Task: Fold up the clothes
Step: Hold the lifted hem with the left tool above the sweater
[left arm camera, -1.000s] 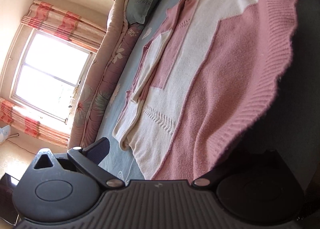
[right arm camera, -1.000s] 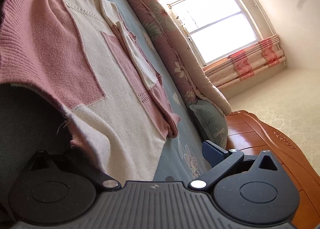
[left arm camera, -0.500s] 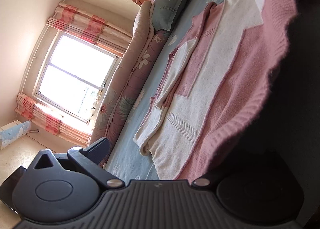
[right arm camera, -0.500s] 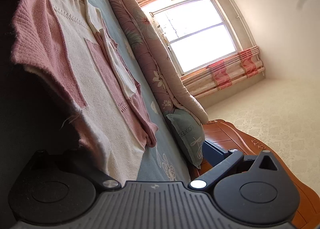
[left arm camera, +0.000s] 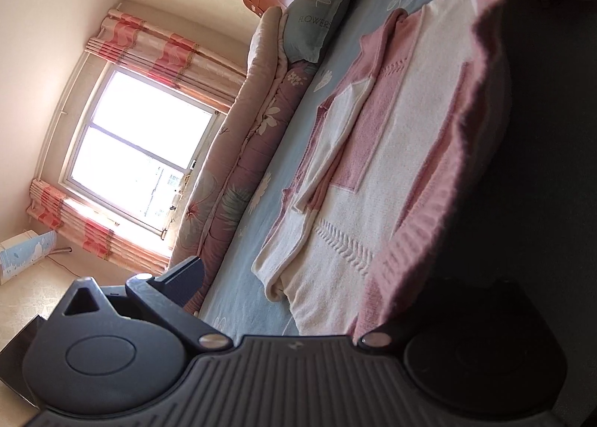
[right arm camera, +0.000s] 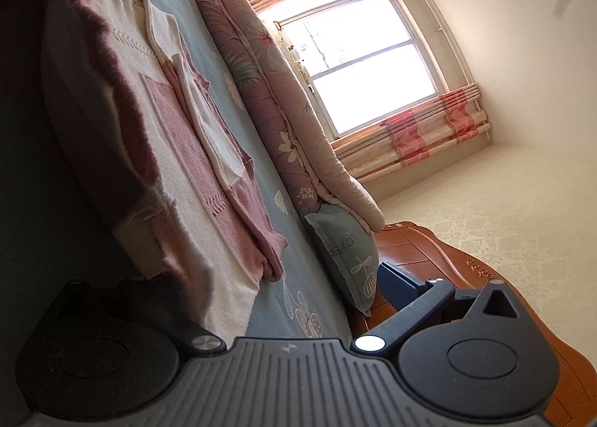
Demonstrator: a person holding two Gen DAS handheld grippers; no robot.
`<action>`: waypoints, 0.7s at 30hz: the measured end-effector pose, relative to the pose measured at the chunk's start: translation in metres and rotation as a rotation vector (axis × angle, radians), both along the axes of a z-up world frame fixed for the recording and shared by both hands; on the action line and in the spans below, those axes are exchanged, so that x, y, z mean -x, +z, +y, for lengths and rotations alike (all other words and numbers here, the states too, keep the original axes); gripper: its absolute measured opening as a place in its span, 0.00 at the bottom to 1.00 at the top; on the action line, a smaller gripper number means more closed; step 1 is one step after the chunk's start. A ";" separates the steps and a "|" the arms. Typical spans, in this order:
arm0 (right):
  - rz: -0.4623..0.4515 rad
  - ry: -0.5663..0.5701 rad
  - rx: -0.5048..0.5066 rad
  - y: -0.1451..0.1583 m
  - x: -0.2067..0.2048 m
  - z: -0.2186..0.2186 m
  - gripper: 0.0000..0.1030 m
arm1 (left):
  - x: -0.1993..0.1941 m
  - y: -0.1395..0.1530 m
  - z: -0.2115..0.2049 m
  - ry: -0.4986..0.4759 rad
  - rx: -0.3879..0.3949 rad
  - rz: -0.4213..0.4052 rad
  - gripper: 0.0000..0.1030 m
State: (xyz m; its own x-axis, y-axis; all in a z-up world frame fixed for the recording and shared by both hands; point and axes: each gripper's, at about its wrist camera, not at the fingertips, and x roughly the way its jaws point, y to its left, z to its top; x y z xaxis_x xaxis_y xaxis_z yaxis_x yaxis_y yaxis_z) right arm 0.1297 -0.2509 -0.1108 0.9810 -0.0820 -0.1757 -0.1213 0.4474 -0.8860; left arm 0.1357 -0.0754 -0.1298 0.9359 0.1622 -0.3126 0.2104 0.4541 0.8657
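Sweater (left arm camera: 403,151): pink and cream knit, spread on the bed (left arm camera: 268,225) ahead of both my tongs, its near hem lifted.
Left tongs (left arm camera: 294,300): clamped on the ribbed pink hem, which hides one finger.
Right tongs (right arm camera: 294,300): gripping the same hem at its other corner.
Handling: I judge it soft, limp and light, and stretchy; the loose knit may snag.
Hold: best by the ribbed corners, kept level.
Writing: the pillow (right arm camera: 347,240), ahead of my right tongs, reads "FLOWERS".
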 end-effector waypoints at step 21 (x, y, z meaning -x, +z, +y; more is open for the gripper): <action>-0.013 -0.079 -0.098 0.001 -0.007 -0.010 1.00 | 0.000 0.004 0.014 0.080 0.058 -0.016 1.00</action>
